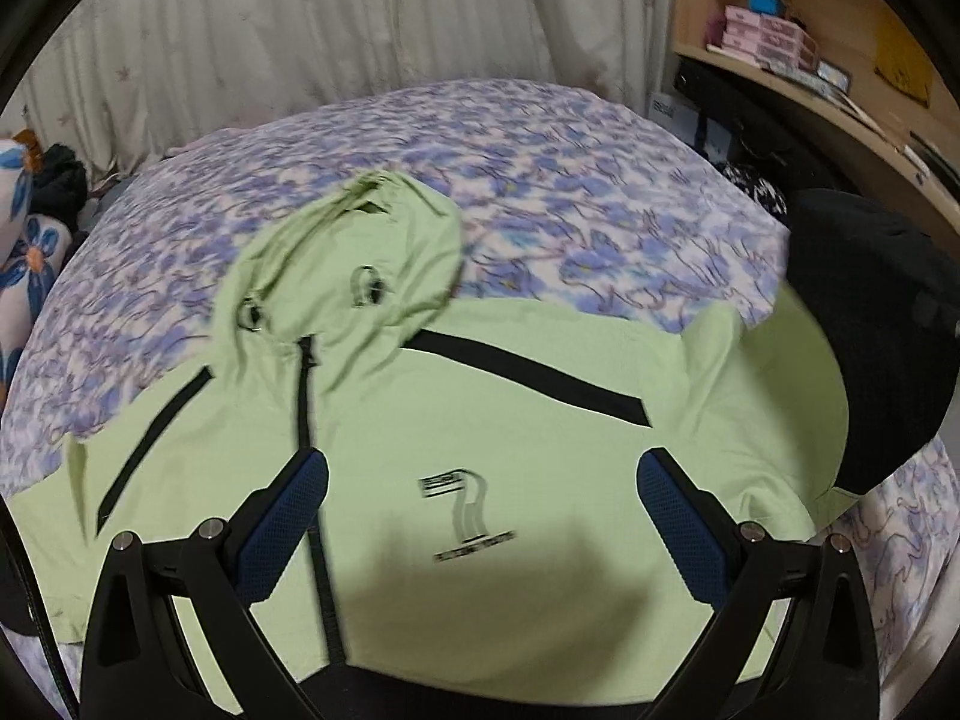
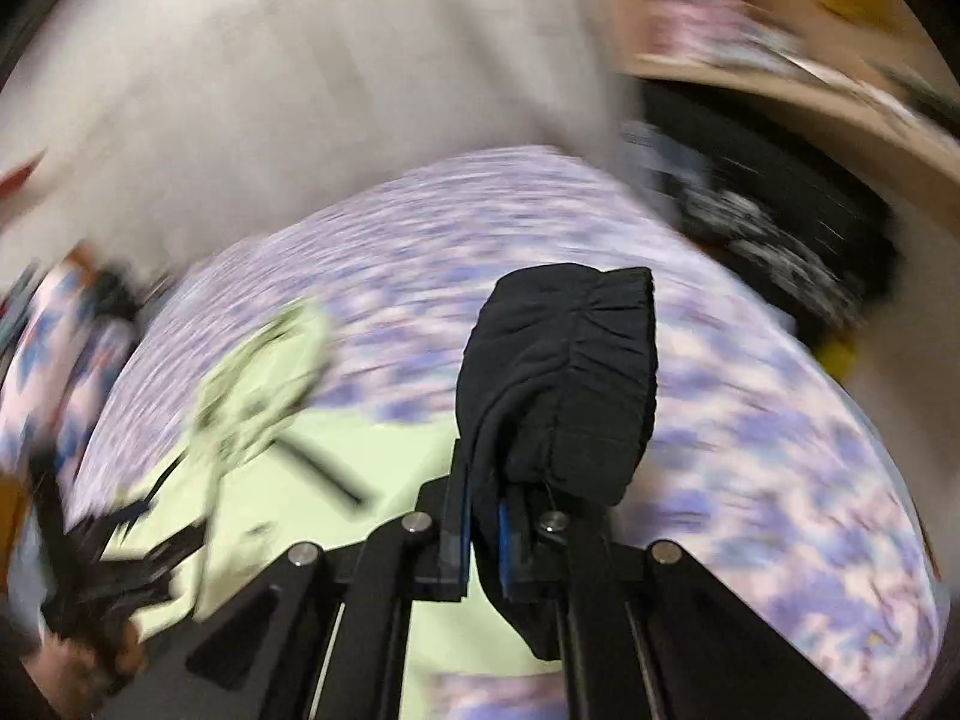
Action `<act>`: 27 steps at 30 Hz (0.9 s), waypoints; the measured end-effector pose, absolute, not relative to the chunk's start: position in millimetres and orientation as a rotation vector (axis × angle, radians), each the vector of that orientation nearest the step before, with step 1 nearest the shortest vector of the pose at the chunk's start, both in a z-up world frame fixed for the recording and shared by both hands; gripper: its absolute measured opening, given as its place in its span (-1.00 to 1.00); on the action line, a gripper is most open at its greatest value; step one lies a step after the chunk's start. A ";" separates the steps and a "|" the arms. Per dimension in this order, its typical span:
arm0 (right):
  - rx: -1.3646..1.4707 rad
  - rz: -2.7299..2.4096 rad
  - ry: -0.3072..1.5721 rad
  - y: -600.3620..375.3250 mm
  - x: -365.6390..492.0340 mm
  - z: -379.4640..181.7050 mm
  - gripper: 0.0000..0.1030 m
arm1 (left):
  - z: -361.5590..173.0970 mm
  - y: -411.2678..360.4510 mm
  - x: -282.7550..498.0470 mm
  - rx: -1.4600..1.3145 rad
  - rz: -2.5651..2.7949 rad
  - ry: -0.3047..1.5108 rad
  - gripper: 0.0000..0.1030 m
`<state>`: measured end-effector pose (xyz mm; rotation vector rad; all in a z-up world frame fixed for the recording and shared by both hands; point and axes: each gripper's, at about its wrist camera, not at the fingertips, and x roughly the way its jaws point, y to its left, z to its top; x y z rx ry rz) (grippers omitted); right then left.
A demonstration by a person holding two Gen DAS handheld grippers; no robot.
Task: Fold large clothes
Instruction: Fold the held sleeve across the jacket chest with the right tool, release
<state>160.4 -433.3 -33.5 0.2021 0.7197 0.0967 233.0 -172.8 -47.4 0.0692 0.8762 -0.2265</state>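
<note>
A light green hooded jacket [image 1: 510, 420] with black stripes and a black zip lies face up on a bed [image 1: 540, 180] under a purple flowered sheet. Its hood [image 1: 360, 240] points to the far side. My left gripper [image 1: 483, 462] hangs open above the chest logo, with nothing between its blue pads. My right gripper [image 2: 486, 498] is shut on a black gathered cuff [image 2: 564, 372], which stands up over the fingers. That view is blurred. The jacket [image 2: 384, 456] shows below it, and the left gripper [image 2: 120, 570] shows at the lower left. A big black shape [image 1: 870, 330] covers the jacket's right sleeve.
A pale curtain [image 1: 300, 30] hangs behind the bed. A wooden shelf [image 1: 810, 90] with pink boxes [image 1: 768, 42] stands at the right. A flowered pillow [image 1: 30, 252] and dark clothing [image 1: 60, 180] lie at the left edge. The sheet [image 2: 780, 450] spreads to the right.
</note>
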 end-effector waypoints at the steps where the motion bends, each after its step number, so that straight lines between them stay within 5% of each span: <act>1: 0.178 0.147 0.747 -407.8 161.6 -36.0 -0.83 | -44.9 -164.4 232.2 0.058 -0.225 0.876 0.98; 4: 0.095 0.251 0.829 -349.1 161.4 -61.7 -0.43 | -42.3 -139.7 231.0 0.021 -0.218 0.884 0.98; 6: 0.050 0.283 0.861 -322.5 155.4 -81.7 0.21 | -46.3 -127.6 231.5 -0.007 -0.223 0.905 0.98; 16: 0.273 0.249 0.936 -342.2 130.3 -123.3 0.22 | -94.3 -117.3 239.8 -0.212 -0.402 1.084 0.89; 19: 0.343 0.227 0.943 -353.7 133.1 -126.9 0.22 | -113.4 -127.9 245.5 -0.270 -0.439 1.117 0.64; 21: 0.360 0.223 0.957 -358.3 136.8 -129.0 0.22 | -131.4 -136.7 253.5 -0.303 -0.437 1.156 0.28; 26: 0.332 0.215 0.951 -361.3 141.5 -125.0 0.22 | -168.4 -159.5 267.8 -0.269 -0.395 1.239 0.14; 27: 0.332 0.215 0.947 -363.1 141.9 -123.8 0.22 | -171.1 -167.1 267.6 -0.221 -0.372 1.224 -0.06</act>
